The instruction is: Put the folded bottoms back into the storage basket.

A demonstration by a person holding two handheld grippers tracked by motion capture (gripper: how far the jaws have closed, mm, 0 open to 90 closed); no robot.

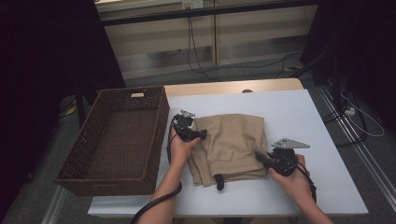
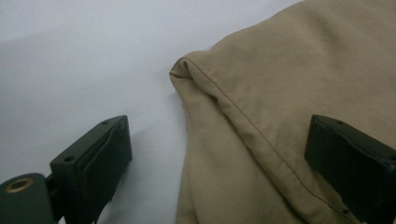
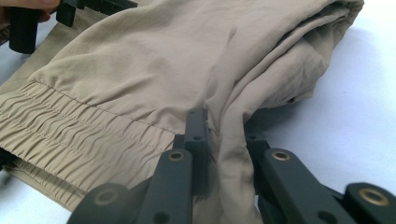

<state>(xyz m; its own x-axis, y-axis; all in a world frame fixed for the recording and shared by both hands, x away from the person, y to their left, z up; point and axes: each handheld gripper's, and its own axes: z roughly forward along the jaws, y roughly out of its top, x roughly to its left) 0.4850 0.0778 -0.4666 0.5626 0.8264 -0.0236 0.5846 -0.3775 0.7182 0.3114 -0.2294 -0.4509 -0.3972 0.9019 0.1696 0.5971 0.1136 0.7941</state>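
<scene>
Right gripper (image 3: 219,140) clamps the folded trousers (image 1: 231,142); left gripper (image 2: 215,154), fingers apart, should straddle the fold edge squarely before closing.

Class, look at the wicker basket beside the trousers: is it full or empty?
Empty. The high view looks straight into the brown wicker basket and its woven floor is bare; the folded beige trousers lie outside it on the table.

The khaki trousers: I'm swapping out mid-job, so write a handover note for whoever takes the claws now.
Right claw: shut on the khaki trousers, pinching a fold at their right edge.
Left claw: open, jaws straddling the trousers' left edge, not yet gripping.
Trousers lie folded on the white table, beside the wicker basket.
Done: folding, right grip.
Left: probably close the left claw and lift the trousers into the basket.
</scene>
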